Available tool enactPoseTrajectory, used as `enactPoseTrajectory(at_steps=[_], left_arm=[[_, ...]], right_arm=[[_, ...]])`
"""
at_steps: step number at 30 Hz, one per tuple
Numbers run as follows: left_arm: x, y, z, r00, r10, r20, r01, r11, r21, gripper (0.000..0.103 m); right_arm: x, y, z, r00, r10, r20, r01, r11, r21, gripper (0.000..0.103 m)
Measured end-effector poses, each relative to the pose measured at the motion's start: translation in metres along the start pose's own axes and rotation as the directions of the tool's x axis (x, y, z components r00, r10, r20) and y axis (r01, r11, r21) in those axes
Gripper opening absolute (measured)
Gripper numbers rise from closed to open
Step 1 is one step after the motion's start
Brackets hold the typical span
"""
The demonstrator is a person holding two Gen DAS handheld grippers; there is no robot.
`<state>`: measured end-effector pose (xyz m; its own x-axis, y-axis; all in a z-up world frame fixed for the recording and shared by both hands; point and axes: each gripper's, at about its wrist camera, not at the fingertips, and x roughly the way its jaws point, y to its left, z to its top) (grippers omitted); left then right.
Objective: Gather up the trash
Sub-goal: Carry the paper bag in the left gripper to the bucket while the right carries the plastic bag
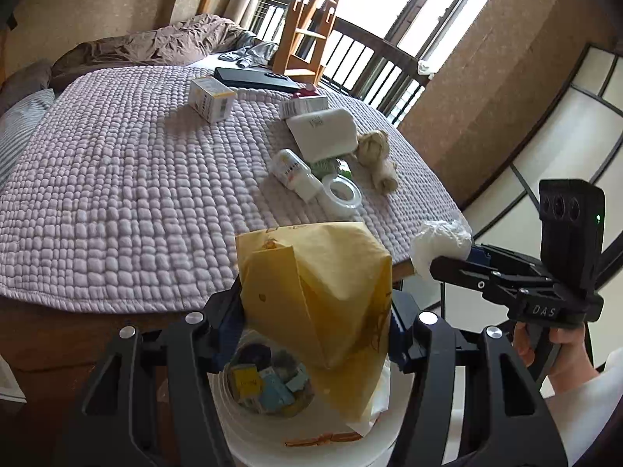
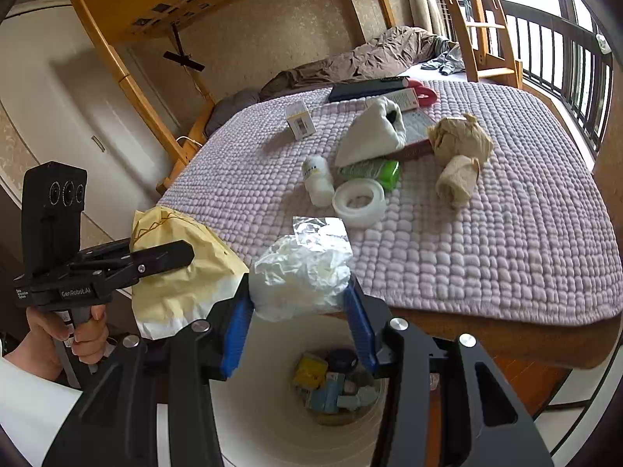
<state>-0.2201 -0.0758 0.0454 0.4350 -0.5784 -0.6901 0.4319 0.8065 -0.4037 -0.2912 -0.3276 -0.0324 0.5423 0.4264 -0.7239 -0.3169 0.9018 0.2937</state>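
Left wrist view. My left gripper (image 1: 317,334) pinches one yellow paper bag (image 1: 315,299) between its blue pads, held directly above one white bin (image 1: 303,439); the bag hides part of the bin's mouth, and small boxes and scraps show at the bottom. At right, my right gripper (image 1: 432,262) is clamped on one crumpled white wrapper (image 1: 440,239) just off the corner of the quilted bed (image 1: 117,194). On the quilt lie two crumpled brown paper wads (image 1: 375,157), one small white bottle (image 1: 292,173), one roll of clear tape (image 1: 342,195), one green packet (image 1: 331,165) and one small white box (image 1: 212,99). A wooden ladder (image 1: 307,19) stands at the far edge.

Right wrist view. My right gripper (image 2: 300,311) grips the single white wrapper (image 2: 303,268), which sits over the near bed edge and above the bin (image 2: 272,401). At left, my left gripper (image 2: 183,253) is closed on the yellow bag (image 2: 183,272), beside the wrapper, not touching it. The bottle (image 2: 318,181), tape roll (image 2: 360,200) and both paper wads (image 2: 459,155) lie on the bed (image 2: 506,241), well apart from both tools.
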Motion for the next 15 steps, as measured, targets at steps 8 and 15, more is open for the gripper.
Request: enactPoseTrajectory(at_steps=[8, 15], left_arm=[[0.0, -0.011, -0.013, 0.999, -0.021, -0.031, 0.022, 0.999, 0.035, 0.06], [0.004, -0.022, -0.025, 0.997, -0.035, -0.07, 0.04, 0.996, 0.076, 0.06]], right_arm=[[-0.006, 0.002, -0.01, 1.0, -0.001, -0.02, 0.001, 1.0, 0.008, 0.045], [-0.011, 0.0, -0.021, 0.999, -0.008, -0.035, 0.008, 1.0, 0.021, 0.045]])
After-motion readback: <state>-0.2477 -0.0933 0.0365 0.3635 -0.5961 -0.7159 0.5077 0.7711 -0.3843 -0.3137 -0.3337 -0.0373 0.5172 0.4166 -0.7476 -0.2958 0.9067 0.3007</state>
